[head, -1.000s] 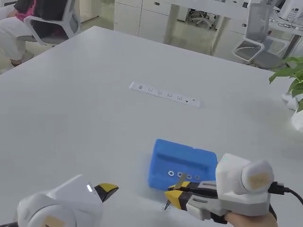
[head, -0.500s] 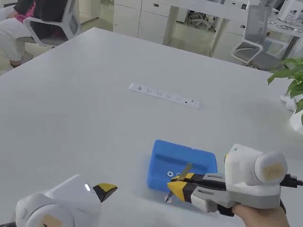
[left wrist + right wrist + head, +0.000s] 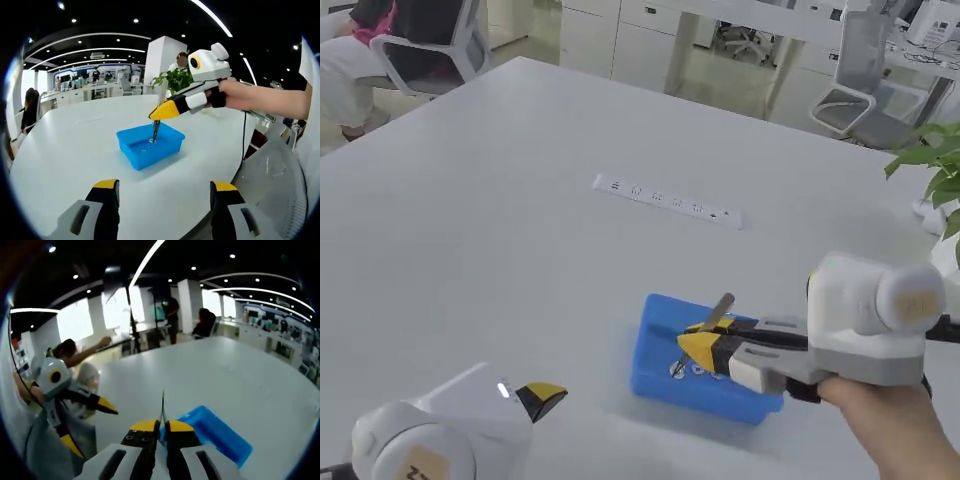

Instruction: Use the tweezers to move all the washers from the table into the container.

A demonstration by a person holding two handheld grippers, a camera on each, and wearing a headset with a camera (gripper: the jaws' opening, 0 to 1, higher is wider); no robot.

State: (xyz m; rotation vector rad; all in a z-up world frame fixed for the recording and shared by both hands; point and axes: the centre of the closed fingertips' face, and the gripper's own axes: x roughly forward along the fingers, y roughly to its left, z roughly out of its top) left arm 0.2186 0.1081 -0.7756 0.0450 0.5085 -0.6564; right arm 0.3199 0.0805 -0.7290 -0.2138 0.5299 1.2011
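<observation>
Lifted from beside the container [image 3: 655, 380], the right gripper [image 3: 695, 347] hangs over it, jaws narrow on the tweezers [image 3: 718, 308], tips down inside (presumably to drop a washer, too small to see); left gripper [image 3: 545, 398] idles wide nearby.

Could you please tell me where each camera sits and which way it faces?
Head view: in the headset, looking forward and down at the table; the right gripper, its hand and the left gripper show.
Left gripper view: on the left gripper, looking between its open fingers towards the container, tweezers dipping in.
Right gripper view: on the right gripper, looking along fingers shut on the tweezers, the container beyond.
Shared: both gripper views show the other gripper and the container.
</observation>
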